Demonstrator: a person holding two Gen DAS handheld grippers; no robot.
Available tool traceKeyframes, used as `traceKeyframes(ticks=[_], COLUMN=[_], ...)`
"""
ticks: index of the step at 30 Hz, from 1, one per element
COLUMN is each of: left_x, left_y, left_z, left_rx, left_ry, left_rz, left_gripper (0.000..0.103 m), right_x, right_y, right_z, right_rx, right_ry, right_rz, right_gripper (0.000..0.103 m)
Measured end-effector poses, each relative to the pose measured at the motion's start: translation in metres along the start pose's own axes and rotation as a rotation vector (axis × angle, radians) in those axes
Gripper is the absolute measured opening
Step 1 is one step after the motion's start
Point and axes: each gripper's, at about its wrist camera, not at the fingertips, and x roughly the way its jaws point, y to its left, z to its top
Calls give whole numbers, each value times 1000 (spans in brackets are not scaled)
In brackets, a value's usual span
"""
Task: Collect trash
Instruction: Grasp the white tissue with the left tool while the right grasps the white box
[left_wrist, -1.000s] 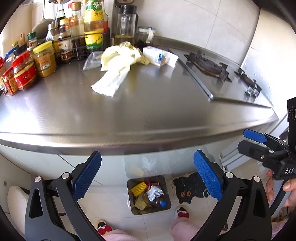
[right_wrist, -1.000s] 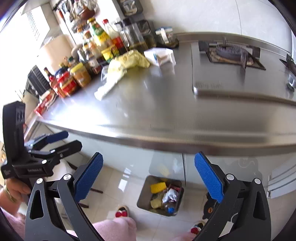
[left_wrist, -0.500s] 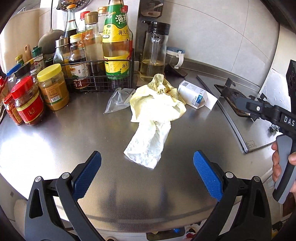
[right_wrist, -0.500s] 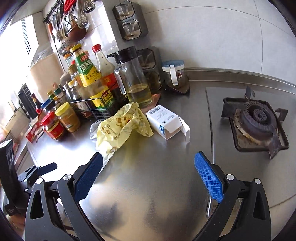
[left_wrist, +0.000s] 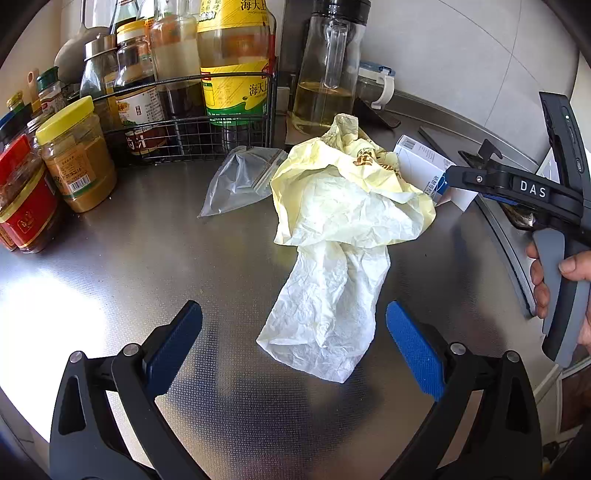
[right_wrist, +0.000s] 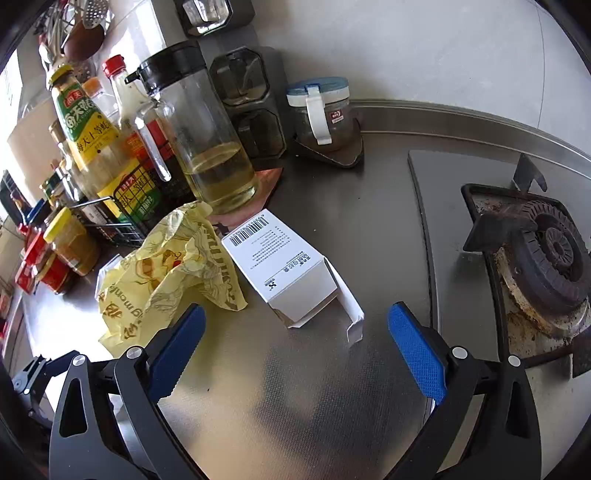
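A crumpled yellow-white paper wrapper (left_wrist: 340, 236) lies on the steel counter (left_wrist: 147, 258), its lower end just ahead of my open, empty left gripper (left_wrist: 293, 343). A clear plastic bag (left_wrist: 240, 177) lies behind it on the left. An open white carton box (right_wrist: 288, 269) lies on its side just ahead of my open, empty right gripper (right_wrist: 295, 343); the wrapper also shows in the right wrist view (right_wrist: 162, 280), left of the box. The box peeks out behind the wrapper in the left wrist view (left_wrist: 424, 162). The right gripper appears in the left wrist view (left_wrist: 448, 179) beside the box.
Sauce bottles in a wire rack (left_wrist: 192, 133), jars (left_wrist: 74, 155) and an oil pitcher (right_wrist: 199, 140) stand along the back left. A small lidded jar (right_wrist: 321, 110) sits by the wall. The gas hob (right_wrist: 543, 254) lies to the right.
Both grippers rose from below the counter edge, where a floor trash bin showed, and moved in over the counter. The wrapper and the box are now much closer.
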Motion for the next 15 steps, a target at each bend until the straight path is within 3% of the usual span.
traceKeyframes(ticks=[2, 8, 9, 10, 11, 12, 13, 15], left_x=[3, 6, 6, 5, 5, 5, 5, 2], left_y=[1, 0, -1, -1, -2, -2, -2, -2], left_z=[-1, -3, -2, -2, -1, -1, 0, 1], left_rx=[-3, 7, 10, 13, 16, 16, 14, 11], left_ry=[4, 1, -1, -2, 1, 4, 4, -3], left_rz=[0, 4, 3, 2, 6, 7, 9, 5], left_gripper=[92, 68, 60, 47, 40, 31, 28, 12], right_x=[10, 34, 37, 39, 42, 44, 43, 37], right_y=[1, 7, 8, 8, 9, 9, 11, 13], right_z=[3, 14, 15, 16, 16, 17, 16, 13], right_rx=[-17, -93, -103, -111, -116, -122, -133, -154], right_ry=[13, 31, 34, 39, 54, 69, 67, 60], right_rz=[2, -1, 2, 2, 12, 18, 6, -2], right_gripper=[99, 98, 94, 82, 74, 60, 53, 52])
